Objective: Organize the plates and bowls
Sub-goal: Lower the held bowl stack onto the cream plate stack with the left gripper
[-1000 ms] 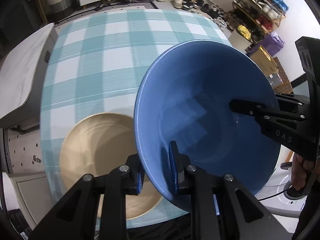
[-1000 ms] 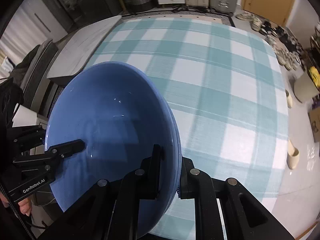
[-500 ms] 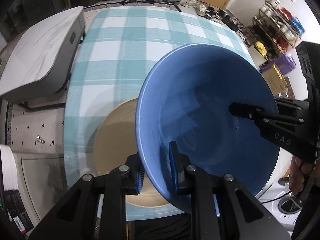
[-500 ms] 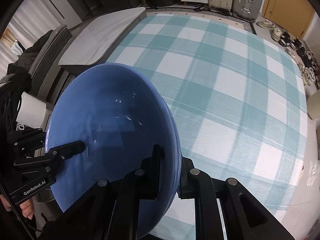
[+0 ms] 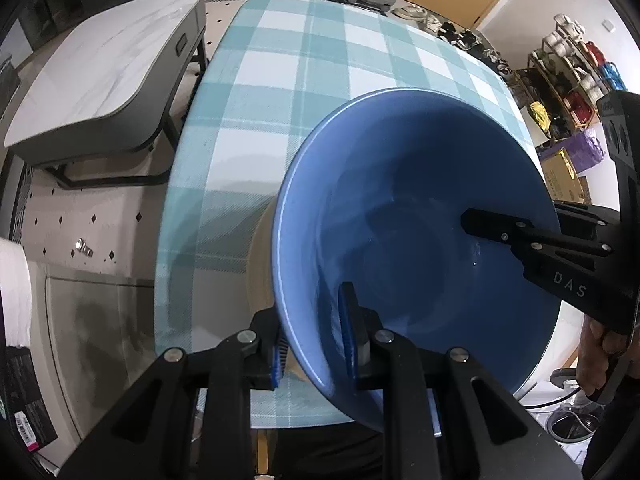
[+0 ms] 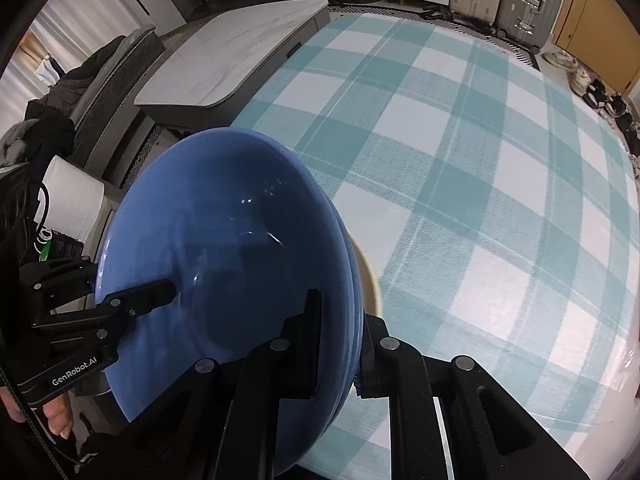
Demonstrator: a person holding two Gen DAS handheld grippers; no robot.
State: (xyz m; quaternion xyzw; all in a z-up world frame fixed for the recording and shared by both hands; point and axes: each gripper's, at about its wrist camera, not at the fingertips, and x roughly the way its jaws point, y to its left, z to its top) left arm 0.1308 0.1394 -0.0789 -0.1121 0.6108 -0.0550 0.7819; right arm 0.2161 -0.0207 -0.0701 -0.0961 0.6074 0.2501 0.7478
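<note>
A large blue bowl [image 5: 400,200] hangs tilted over the teal-checked table [image 5: 300,80], held at opposite rims. My left gripper [image 5: 314,340] is shut on its near rim, one pad inside and one outside. My right gripper [image 6: 340,344] is shut on the other rim in the same way. In the left wrist view the right gripper's inner finger [image 5: 500,232] reaches into the bowl. The left gripper's finger [image 6: 140,300] shows inside the bowl [image 6: 200,240] in the right wrist view. A tan plate [image 5: 260,264] lies on the cloth under the bowl, with only a sliver [image 6: 370,280] showing.
A low white-topped side table [image 5: 100,80] stands just left of the checked table's [image 6: 480,160] edge. A paper roll [image 6: 72,204] sits near that corner. Shoe racks [image 5: 572,72] and boxes line the right wall. Suitcases [image 6: 528,0] stand at the back.
Both grippers carried the blue bowl sideways and slightly down over the tan plate. The plate was plainly visible beside the bowl a second ago and is now mostly covered.
</note>
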